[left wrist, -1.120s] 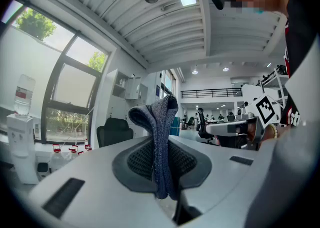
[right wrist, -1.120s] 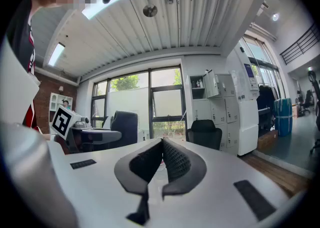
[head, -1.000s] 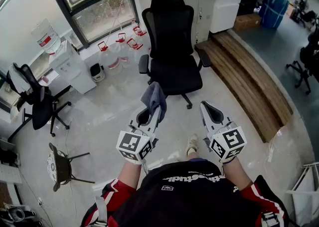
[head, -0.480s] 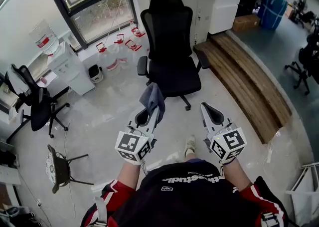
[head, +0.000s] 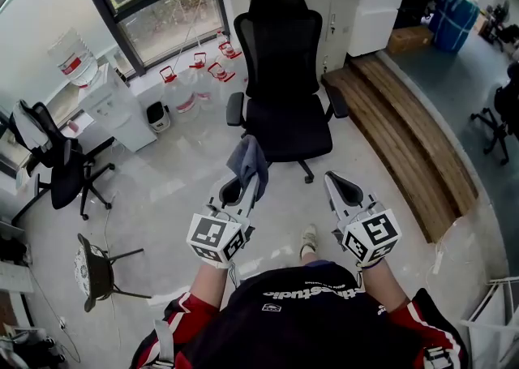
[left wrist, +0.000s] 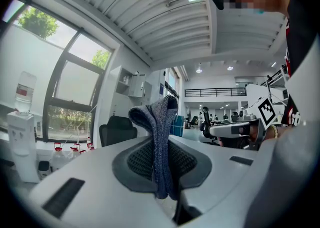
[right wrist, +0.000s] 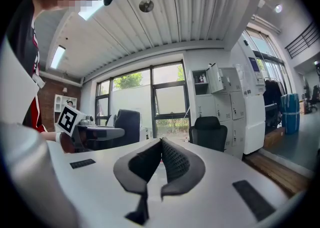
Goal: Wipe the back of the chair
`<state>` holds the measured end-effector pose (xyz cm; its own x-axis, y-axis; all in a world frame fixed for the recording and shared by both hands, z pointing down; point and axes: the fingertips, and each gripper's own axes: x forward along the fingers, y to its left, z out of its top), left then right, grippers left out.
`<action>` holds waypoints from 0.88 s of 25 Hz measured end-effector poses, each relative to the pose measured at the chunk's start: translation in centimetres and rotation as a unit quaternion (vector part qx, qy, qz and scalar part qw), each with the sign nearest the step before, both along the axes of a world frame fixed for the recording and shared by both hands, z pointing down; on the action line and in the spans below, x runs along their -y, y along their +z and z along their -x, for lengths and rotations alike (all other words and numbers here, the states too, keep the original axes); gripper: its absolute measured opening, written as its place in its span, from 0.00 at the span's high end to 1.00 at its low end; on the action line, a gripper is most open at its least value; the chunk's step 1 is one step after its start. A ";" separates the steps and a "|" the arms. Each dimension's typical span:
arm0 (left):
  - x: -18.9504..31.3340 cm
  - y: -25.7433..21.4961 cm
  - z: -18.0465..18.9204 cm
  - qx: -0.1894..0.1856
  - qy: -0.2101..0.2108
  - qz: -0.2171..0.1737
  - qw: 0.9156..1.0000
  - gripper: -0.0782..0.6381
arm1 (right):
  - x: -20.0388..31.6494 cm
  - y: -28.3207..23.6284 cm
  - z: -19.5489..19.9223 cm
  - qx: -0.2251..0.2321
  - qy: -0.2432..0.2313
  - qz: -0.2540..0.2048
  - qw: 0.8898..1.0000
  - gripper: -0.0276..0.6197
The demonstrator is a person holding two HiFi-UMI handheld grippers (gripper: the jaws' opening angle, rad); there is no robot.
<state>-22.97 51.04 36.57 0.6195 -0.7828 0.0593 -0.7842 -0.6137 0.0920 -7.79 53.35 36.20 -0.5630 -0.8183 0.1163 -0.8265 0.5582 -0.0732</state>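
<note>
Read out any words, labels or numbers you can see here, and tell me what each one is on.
Print on the person's dark shirt: too blurred to read.
Red label on the water bottle: too small to read.
Cubes on the left gripper and right gripper: square marker patterns only, no words.

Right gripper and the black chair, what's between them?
Only bare grey floor lies between the right gripper and the chair; the head view shows it.
</note>
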 end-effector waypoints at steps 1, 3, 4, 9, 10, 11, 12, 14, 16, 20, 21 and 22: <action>0.7 -0.1 -0.1 0.000 -0.003 0.000 1.000 0.81 | 0.8 0.0 -0.2 -0.001 -0.001 0.001 1.000 0.93; 2.1 -0.3 -0.4 -0.001 -0.008 0.000 1.000 0.81 | 2.4 -0.1 -0.6 -0.004 -0.004 0.003 1.000 0.94; 2.8 -0.4 -0.6 -0.001 -0.010 0.000 1.000 0.81 | 3.1 -0.1 -0.8 -0.006 -0.006 0.004 1.000 0.94; 6.8 -1.0 -1.7 0.001 -0.021 0.000 1.000 0.81 | 7.6 -0.6 -2.1 -0.006 -0.016 0.007 1.000 0.94; 7.8 -1.1 -2.0 0.002 -0.024 0.000 1.000 0.81 | 8.6 -0.6 -2.4 -0.005 -0.019 0.007 1.000 0.94; 8.7 -1.2 -2.3 0.002 -0.026 0.001 1.000 0.81 | 9.6 -0.7 -2.8 -0.005 -0.021 0.007 1.000 0.94; 9.6 -1.2 -2.8 0.003 -0.028 0.002 1.000 0.81 | 10.6 -0.7 -3.2 -0.004 -0.024 0.007 1.000 0.94; 11.5 -1.4 -3.8 0.007 -0.032 0.001 0.999 0.81 | 12.6 -0.7 -4.1 -0.001 -0.031 0.007 0.999 0.94; 13.4 -1.8 -5.0 0.012 -0.035 -0.001 0.999 0.81 | 14.5 -0.9 -5.2 0.002 -0.037 0.002 0.999 0.94; 16.8 -2.5 -7.4 0.019 -0.038 -0.005 0.999 0.81 | 17.8 -1.6 -7.4 0.010 -0.047 -0.015 0.999 0.94; 17.6 -2.7 -8.1 0.020 -0.039 -0.006 0.999 0.81 | 18.6 -1.8 -8.0 0.013 -0.054 -0.017 0.998 0.93; 18.5 -2.9 -8.8 0.020 -0.040 -0.006 0.999 0.81 | 19.3 -1.8 -8.6 0.014 -0.061 -0.017 0.998 0.93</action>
<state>-14.14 32.56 33.72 0.5521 -0.8305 0.0735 -0.8338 -0.5497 0.0522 0.77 34.07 34.38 -0.6616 -0.7463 0.0722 -0.7498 0.6574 -0.0756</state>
